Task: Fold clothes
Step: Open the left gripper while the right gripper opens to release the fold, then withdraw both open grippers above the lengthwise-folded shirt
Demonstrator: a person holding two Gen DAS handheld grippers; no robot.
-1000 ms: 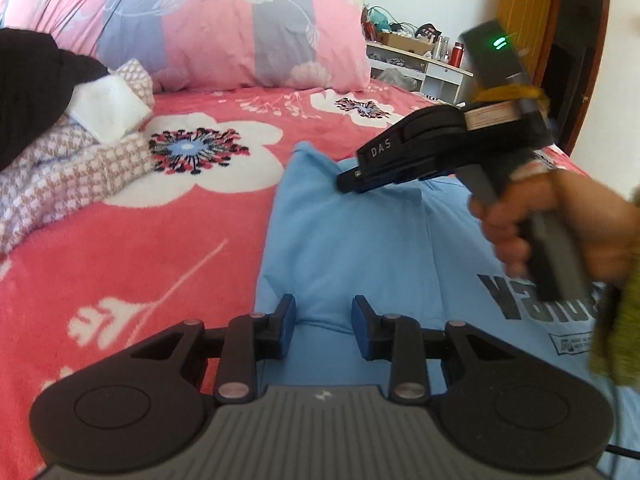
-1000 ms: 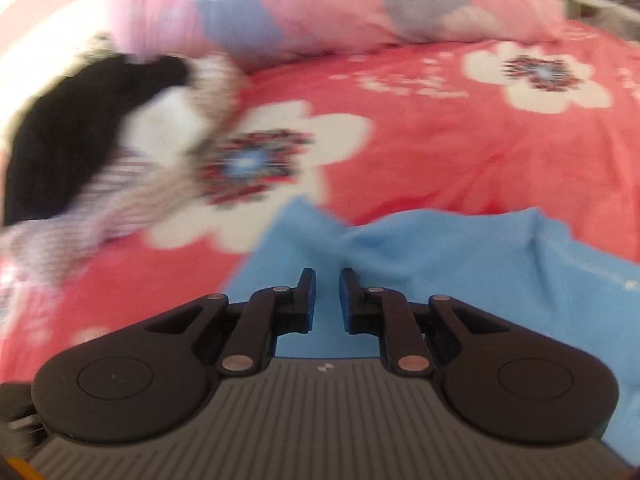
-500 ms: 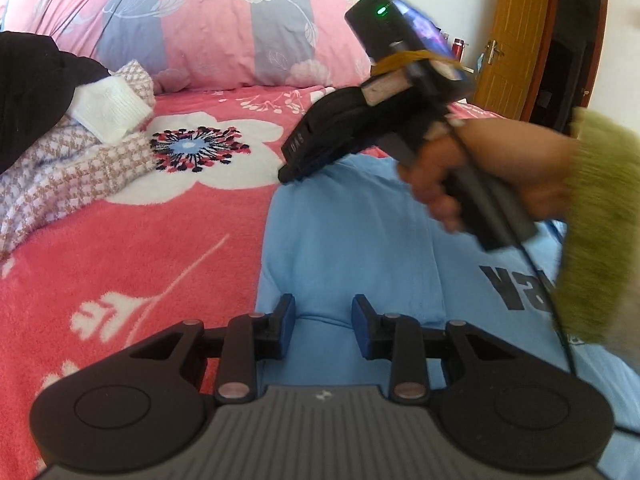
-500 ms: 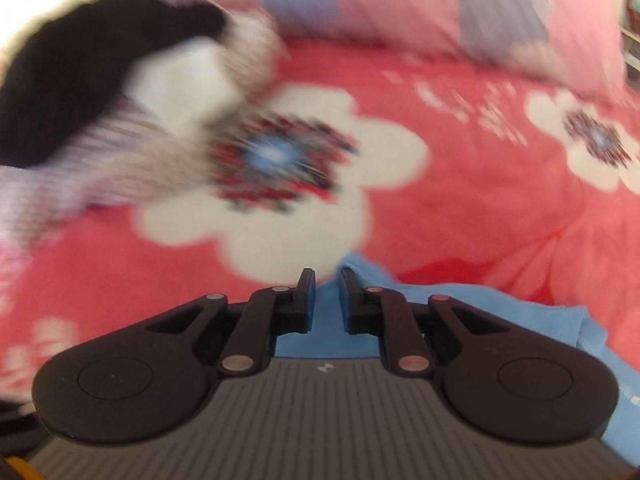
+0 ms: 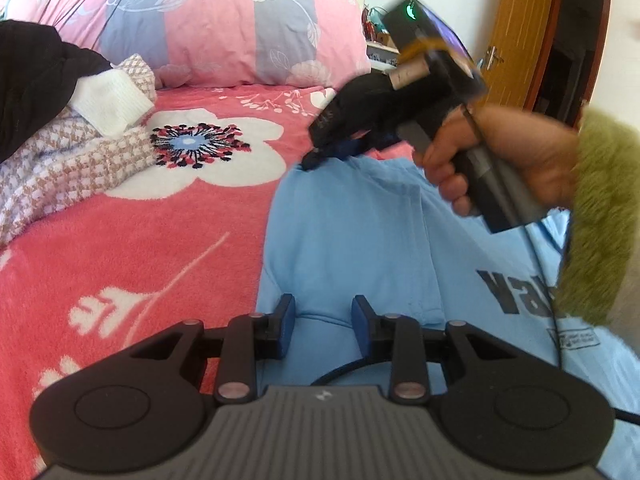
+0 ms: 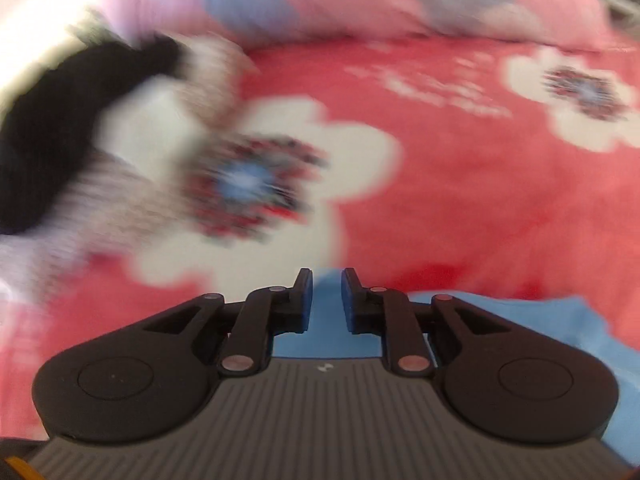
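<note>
Blue shirt (image 5: pixel 360 232) lies flat on the bed's red floral blanket (image 5: pixel 120 240), filling the lower right of the left wrist view; dark lettering shows on it at right.

Left tool (image 5: pixel 323 326): bottom centre of its own view, jaws parted with a clear gap, over the near edge of the shirt. Blue pads not pressing on the fabric. Nothing gripped.

Right tool (image 5: pixel 316 160): in the left wrist view it sits centre right, held by the right hand (image 5: pixel 500 160) with a fuzzy green sleeve (image 5: pixel 600 220) behind it. Its tip is at the far corner of the shirt, touching or just above the cloth; blur stops me telling which. In its own view the right tool (image 6: pixel 323 296) has a narrow gap between the pads and its jaws have just been opening. A sliver of the blue shirt (image 6: pixel 520 320) lies below and behind the fingers, and no cloth is pinched between them. That view is heavily motion-blurred.

Clothes pile (image 5: pixel 60 120) at upper left of the left wrist view: black garment, white knit piece, pink-checked fabric, well apart from the shirt. Same pile (image 6: pixel 80 140) is a smear at left of the right wrist view.

Pink and grey floral pillow (image 5: pixel 220 20) along the top. Wooden door (image 5: pixel 520 40) at upper right.
</note>
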